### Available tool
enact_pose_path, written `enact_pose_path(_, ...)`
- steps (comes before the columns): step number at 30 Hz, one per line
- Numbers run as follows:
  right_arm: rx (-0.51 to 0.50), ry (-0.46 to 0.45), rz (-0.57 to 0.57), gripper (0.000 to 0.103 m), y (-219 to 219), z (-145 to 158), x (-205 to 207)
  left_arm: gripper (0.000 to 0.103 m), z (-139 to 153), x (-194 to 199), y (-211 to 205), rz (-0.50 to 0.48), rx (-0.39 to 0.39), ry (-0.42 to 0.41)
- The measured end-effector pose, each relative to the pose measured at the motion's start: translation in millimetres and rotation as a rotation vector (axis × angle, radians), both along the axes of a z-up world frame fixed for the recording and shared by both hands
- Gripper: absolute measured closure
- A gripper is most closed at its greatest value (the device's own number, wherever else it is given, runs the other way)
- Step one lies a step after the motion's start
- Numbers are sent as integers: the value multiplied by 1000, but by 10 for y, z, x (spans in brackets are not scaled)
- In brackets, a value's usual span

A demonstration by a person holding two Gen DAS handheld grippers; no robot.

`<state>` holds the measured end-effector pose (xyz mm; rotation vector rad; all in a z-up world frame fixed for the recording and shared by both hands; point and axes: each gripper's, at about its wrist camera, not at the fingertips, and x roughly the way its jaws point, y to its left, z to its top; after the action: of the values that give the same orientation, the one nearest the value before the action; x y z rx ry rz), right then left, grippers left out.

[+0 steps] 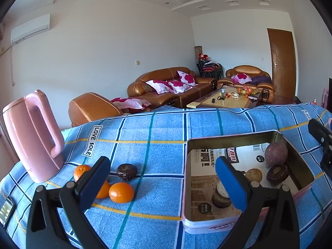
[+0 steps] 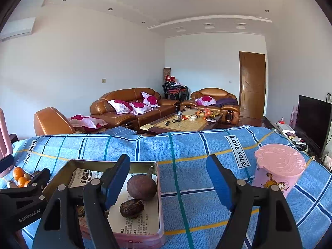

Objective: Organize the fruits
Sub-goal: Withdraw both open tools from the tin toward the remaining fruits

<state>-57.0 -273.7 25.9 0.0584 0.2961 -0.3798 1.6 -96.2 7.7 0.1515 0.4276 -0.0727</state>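
Blue checked tablecloth point(image 1: 157, 128) covers our work surface, living room behind; its tags read "LOVE SOLE".

Open pink tin point(image 1: 187, 186) sits on the cloth, lined with printed paper, the text mostly too small to read. Inside it we see a round purple fruit point(image 1: 276, 153) at the far right corner, a dark wrinkled fruit point(image 1: 277, 174) just in front of it, and a pale round one point(image 1: 253, 175) beside that. Loose on the cloth left of the tin: three oranges point(image 1: 121, 192) and one more dark wrinkled fruit point(image 1: 127, 171), near the pink kettle point(image 1: 33, 137).

Left gripper point(image 1: 164, 182) hangs released, nothing between its pads. Right gripper point(image 2: 168, 182) is also spread apart and empty, over the tin's right edge.

Only the right view gives us the pink tub point(image 2: 278, 172) with a cartoon cat, and "GenRobot.AI" on the left gripper's body. Only the left view shows the phone point(image 1: 6, 209) at the cloth's edge.
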Motion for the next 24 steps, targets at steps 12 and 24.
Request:
enact_pose_path(12, -3, 17, -6, 26, 231, -10, -148, 0, -14, -149, 216, -10, -72, 11)
enact_pose_path(24, 36, 47, 9, 26, 464, -41, -148, 0, -103, -39, 450, -38, -57, 109)
